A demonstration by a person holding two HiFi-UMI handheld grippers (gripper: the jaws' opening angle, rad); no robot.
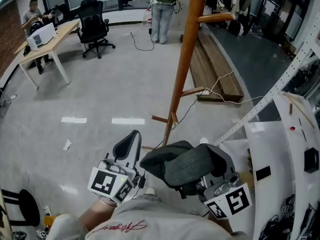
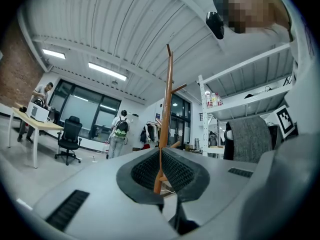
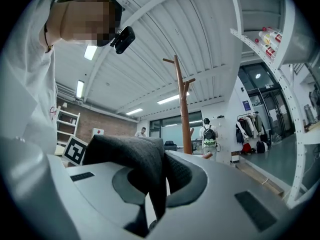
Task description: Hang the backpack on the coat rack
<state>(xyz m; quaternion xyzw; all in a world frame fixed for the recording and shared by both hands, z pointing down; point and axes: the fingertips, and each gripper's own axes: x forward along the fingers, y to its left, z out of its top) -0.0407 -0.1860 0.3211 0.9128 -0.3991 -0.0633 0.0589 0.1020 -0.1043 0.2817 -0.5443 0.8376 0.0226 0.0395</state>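
Close to the body, low in the head view: the left gripper (image 1: pixel 128 146) carries nothing, its jaws pressed together and pointing ahead. Just to its right, the right gripper (image 3: pixel 162 184) has its jaws pinching a fold of dark grey fabric that belongs to the backpack (image 1: pixel 187 166). The fold drapes over and down between the jaws. The backpack hangs in the air between the two grippers, above the floor and not touching the coat rack (image 1: pixel 186 59).

Handling, as a judgement: soft and floppy, with no stiff frame showing, so it sags round whatever holds it. It looks light to middling; contents unknown. The cloth is woven, so the grip is unlikely to slide, but a pinch on a loose fold may let the bag swing or twist. A better hold is the top loop or a shoulder strap, with the free left jaws taking a second point to keep that loop spread for a peg.

Farther on: the coat rack stands well apart, a tall brown pole with short pegs; the upper peg (image 1: pixel 215 18) juts right. Beyond, a desk (image 1: pixel 50 41) and an office chair (image 1: pixel 95 26).
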